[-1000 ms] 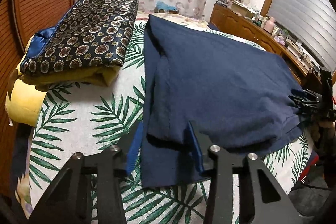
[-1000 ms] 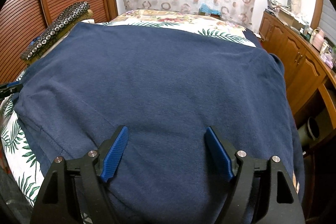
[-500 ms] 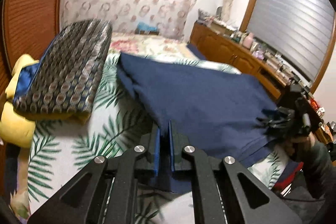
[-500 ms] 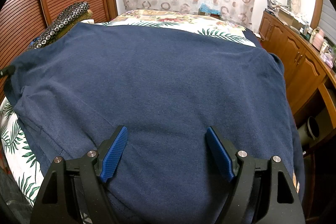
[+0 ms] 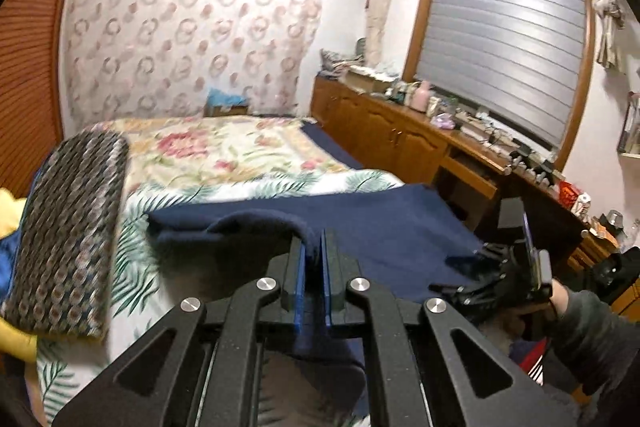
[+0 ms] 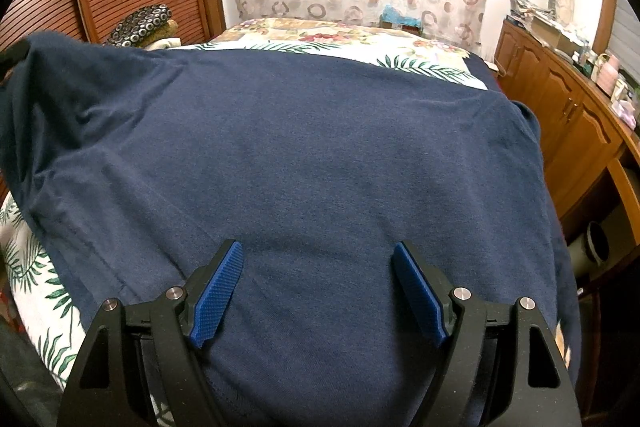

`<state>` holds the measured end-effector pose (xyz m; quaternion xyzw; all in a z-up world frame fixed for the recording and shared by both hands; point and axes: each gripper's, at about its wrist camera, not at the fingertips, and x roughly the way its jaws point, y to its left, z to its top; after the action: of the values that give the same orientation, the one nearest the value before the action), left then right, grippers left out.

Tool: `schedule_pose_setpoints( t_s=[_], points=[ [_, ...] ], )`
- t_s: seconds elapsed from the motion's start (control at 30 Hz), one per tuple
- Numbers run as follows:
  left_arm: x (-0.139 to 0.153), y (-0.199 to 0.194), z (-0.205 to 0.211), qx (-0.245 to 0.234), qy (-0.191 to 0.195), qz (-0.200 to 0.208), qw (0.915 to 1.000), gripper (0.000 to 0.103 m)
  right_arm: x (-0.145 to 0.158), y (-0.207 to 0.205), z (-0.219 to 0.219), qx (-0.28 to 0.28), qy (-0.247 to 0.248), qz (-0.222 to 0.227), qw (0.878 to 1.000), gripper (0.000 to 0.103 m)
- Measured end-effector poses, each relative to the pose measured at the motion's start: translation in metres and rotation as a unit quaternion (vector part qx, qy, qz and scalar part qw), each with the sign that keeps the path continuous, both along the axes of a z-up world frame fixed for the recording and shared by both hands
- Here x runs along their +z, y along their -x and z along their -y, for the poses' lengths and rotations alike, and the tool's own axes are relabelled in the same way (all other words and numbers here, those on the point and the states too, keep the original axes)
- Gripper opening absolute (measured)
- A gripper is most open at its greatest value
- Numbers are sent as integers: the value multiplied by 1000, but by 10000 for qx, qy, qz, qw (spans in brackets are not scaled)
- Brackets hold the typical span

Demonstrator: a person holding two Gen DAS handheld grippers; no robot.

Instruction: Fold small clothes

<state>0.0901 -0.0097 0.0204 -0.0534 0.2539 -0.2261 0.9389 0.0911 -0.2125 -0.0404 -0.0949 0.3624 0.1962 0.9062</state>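
Left hand-held gripper (image 5: 313, 259): risen since a second ago, jaws now clamped on the near-left edge of the navy shirt (image 6: 320, 163), lifting it off the bed (image 5: 224, 155). Right hand-held gripper (image 6: 318, 291): jaws apart, poised low over the shirt's near hem. Shirt otherwise flat on the bed. Advice: right grips matching corner; carry both across evenly, keeping the edge taut.
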Motion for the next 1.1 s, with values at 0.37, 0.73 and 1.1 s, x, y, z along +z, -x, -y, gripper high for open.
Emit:
schedule_pose_setpoints(
  t_s=[0.37, 0.73, 1.1],
  points=[
    [34, -20, 59, -735, -112, 261, 9969, 7, 27, 42, 24, -57, -309, 429, 9986, 79],
    [29, -25, 103, -1163, -307, 159, 9926, 15, 14, 78, 36, -254, -483, 575, 9969, 79],
    [-2, -22, 80, -722, -418, -25, 9965, 79, 8, 53, 24, -116, -552, 396, 9976, 79]
  ],
)
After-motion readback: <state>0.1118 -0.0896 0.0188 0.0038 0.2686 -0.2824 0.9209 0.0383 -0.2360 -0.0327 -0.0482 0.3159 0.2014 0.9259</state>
